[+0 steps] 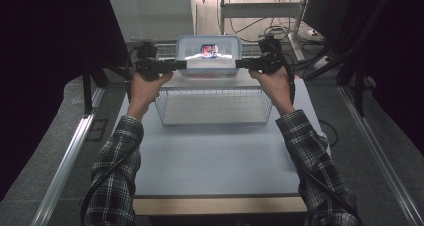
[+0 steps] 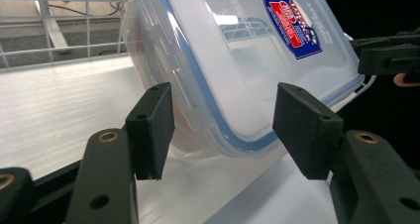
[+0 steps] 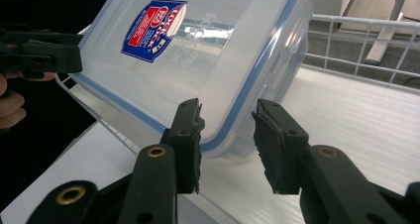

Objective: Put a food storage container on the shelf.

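The person's two hands hold the grippers level at the table's (image 1: 210, 156) far edge, past the wire basket (image 1: 214, 106). The left gripper (image 2: 223, 130) and right gripper (image 3: 227, 135) each stand part open astride an end of the lidded plastic container (image 1: 209, 56), pads not pressing. The container sits tilted on the white shelf (image 2: 59, 110) behind.

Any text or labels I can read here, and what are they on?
"LOCK&LOCK", mostly blurred: on the red-and-blue sticker on the lid of the clear container.
Smaller print on the sticker: too blurred to read.
Faint embossed lettering on the lid beside the sticker: not legible.
No other text.
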Demonstrator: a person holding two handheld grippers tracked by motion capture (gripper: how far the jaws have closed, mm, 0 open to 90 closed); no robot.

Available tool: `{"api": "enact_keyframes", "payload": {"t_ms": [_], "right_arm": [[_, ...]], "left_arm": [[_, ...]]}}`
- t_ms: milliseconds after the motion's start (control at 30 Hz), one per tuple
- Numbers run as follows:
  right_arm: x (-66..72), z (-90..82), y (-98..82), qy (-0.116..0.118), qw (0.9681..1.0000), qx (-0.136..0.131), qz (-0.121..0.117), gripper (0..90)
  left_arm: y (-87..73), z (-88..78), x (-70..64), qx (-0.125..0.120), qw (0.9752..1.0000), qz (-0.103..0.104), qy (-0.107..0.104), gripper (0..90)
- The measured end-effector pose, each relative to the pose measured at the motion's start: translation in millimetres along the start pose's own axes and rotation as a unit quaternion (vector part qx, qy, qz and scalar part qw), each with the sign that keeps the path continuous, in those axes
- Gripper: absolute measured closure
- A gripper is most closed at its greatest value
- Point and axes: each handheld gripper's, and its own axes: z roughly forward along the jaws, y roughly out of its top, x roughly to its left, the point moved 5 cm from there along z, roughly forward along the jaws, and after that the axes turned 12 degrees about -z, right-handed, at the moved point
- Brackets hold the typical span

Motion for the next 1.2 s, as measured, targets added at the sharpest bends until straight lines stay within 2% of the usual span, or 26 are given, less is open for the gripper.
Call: {"api": "enact_keyframes", "payload": {"t_ms": [133,233,333,400,467,567,733,833,933,967,1100,1200], "right_arm": [[-2.9,-1.7,1.2,-0.005,1.0000,0.005,0.002,62.9],[-5.3,-3.6,1.4,-0.006,0.9999,0.006,0.007,63.6],[-7.0,-3.8,1.8,-0.008,0.9999,0.003,0.009,63.9],[-7.6,-3.3,3.0,-0.011,0.9999,0.000,0.008,64.2],[-8.0,-2.5,4.4,-0.015,0.9999,-0.002,0.007,64.2],[-8.1,-2.0,5.3,-0.020,0.9998,-0.004,0.006,64.2],[-7.9,-6.0,5.3,-0.021,0.9998,0.002,-0.002,65.1],[-9.7,-6.2,4.3,-0.018,0.9998,-0.002,0.003,65.0],[-9.1,-6.4,4.0,-0.019,0.9998,-0.005,0.002,64.9],[-8.7,-6.7,4.0,-0.020,0.9998,-0.005,-0.001,64.8],[-4.6,-12.9,4.2,-0.011,0.9995,-0.026,-0.014,55.5],[-0.6,-20.2,0.7,0.001,0.9987,-0.041,-0.030,47.6]], "left_arm": [[-0.6,1.3,-2.5,0.004,1.0000,-0.004,-0.008,40.9],[1.0,2.7,-5.3,0.010,0.9999,0.006,-0.002,39.8],[3.0,4.1,-8.3,0.004,0.9996,0.021,0.017,38.1],[4.8,4.7,-10.6,-0.010,0.9984,0.039,0.039,37.8],[6.1,5.2,-11.5,-0.020,0.9971,0.048,0.055,37.0],[7.3,6.8,-11.5,-0.017,0.9984,0.035,0.041,41.1],[5.0,5.1,-13.5,-0.011,0.9992,0.026,0.027,42.8],[3.4,3.5,-15.2,-0.012,0.9990,0.029,0.030,43.1],[3.9,1.9,-16.4,-0.012,0.9985,0.040,0.036,44.9],[3.9,0.5,-17.4,-0.015,0.9978,0.050,0.040,44.6],[-1.3,-6.1,-22.2,-0.009,0.9975,0.063,0.031,37.1],[-8.0,-11.4,-25.1,-0.016,0.9976,0.065,0.021,31.2]]}}
